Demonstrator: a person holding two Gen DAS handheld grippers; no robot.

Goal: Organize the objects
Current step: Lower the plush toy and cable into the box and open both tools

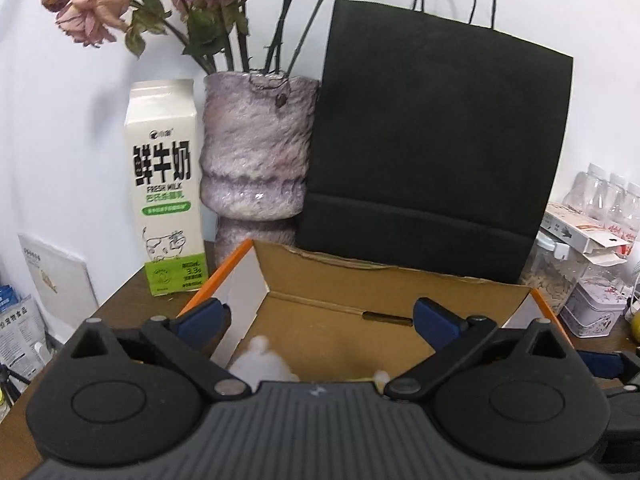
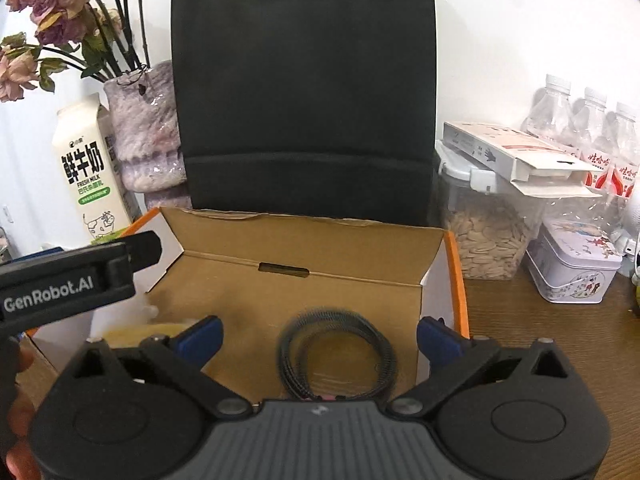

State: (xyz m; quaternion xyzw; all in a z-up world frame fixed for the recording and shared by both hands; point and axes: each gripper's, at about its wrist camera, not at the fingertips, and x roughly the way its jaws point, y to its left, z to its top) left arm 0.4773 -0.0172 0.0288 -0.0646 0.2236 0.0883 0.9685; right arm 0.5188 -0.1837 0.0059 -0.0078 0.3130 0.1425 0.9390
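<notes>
Cable coil [image 2: 338, 350] lies flat in the box [image 2: 304, 248] just ahead of and between the right tool's [image 2: 318, 334] wide-open jaws, nearer than left tool [image 1: 318, 316], also open and empty.

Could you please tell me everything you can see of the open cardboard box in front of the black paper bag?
The cardboard box is shallow, open-topped corrugated card: brown inside, white side flaps with orange outer edges, and a slot cut in its back wall. It sits upright on the wooden table, its back flap against or just before the black paper bag. A coiled black cable lies inside it on the right; blurred white and yellowish things lie at the left. Both grippers hover open above it.
</notes>
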